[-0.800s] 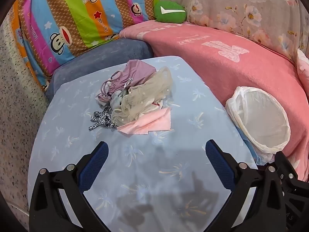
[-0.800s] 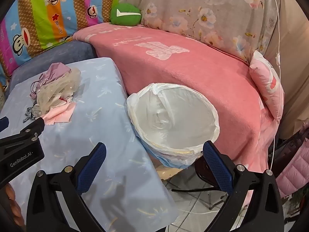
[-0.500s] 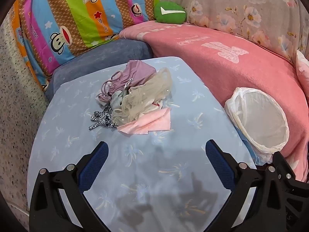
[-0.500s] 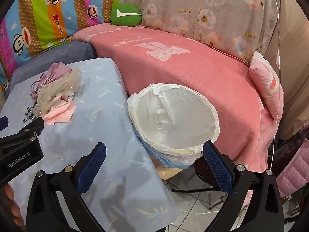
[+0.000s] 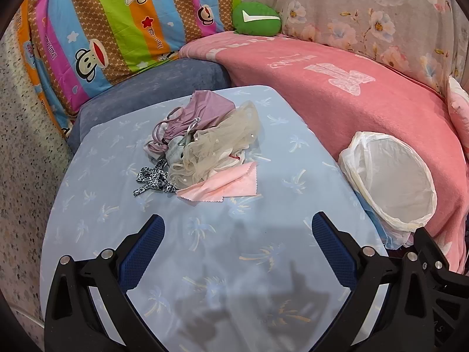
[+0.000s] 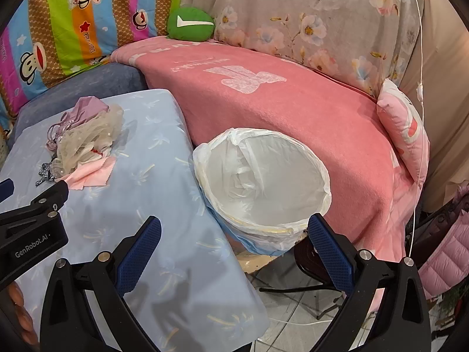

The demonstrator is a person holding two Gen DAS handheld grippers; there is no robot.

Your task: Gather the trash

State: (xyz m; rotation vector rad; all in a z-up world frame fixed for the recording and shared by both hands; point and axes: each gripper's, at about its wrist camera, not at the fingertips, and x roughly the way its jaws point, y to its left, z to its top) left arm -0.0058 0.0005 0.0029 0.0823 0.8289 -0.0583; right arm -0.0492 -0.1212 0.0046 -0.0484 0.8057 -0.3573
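Above the table [image 5: 96,205], the left gripper [image 5: 237,231] is held with its blue-padded fingers [image 5: 140,252] spread wide and nothing between them; almost nothing has shifted since the earlier frames, the bin [image 5: 387,176] having only drifted slightly leftward in the left wrist view. The right gripper [image 6: 234,234] is likewise held spread and unladen, above the table's right edge, with the bin seen between its fingers.

The trash [image 5: 202,146], a heap of gauzy cream fabric, a mauve garment, a leopard-print strip and a pink cloth [image 5: 222,183], is seen lying mid-table, well ahead of the left gripper and untouched. The bin, lined with a white bag [image 6: 243,152], is pressed against the table's right side and the pink blanket [image 6: 293,111]. Nothing is seen standing between the left gripper and the heap.

The table is covered by a pale blue cloth printed with palms. A sofa draped in floral and striped cartoon fabrics is seen behind, with a green cushion [image 5: 256,19] on it. Tiled floor [image 6: 293,308] is visible at lower right.
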